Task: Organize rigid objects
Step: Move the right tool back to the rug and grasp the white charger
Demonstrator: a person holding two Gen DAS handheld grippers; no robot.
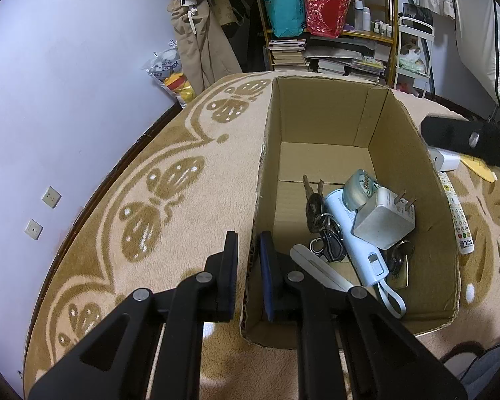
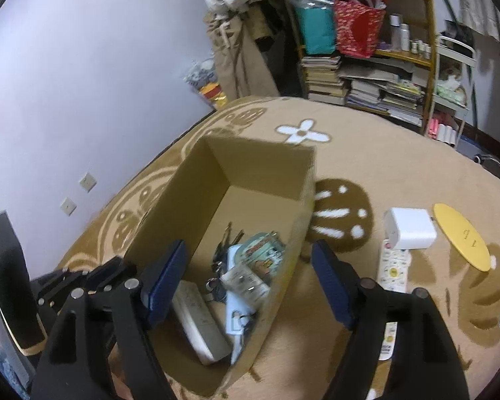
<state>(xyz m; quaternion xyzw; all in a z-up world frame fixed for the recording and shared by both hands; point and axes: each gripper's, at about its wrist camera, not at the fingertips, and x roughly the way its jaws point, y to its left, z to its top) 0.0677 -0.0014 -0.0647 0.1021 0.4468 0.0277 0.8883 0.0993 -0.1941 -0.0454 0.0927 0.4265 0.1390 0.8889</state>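
On the rug (image 1: 183, 140), the cardboard box's (image 1: 323, 116) left wall is clamped by the left gripper (image 1: 248, 250); the right gripper (image 2: 250, 266) stands released, straddling its right wall; contents are blurred.

Both wrist views near, angled down, sharing cardboard box (image 1: 316, 126).
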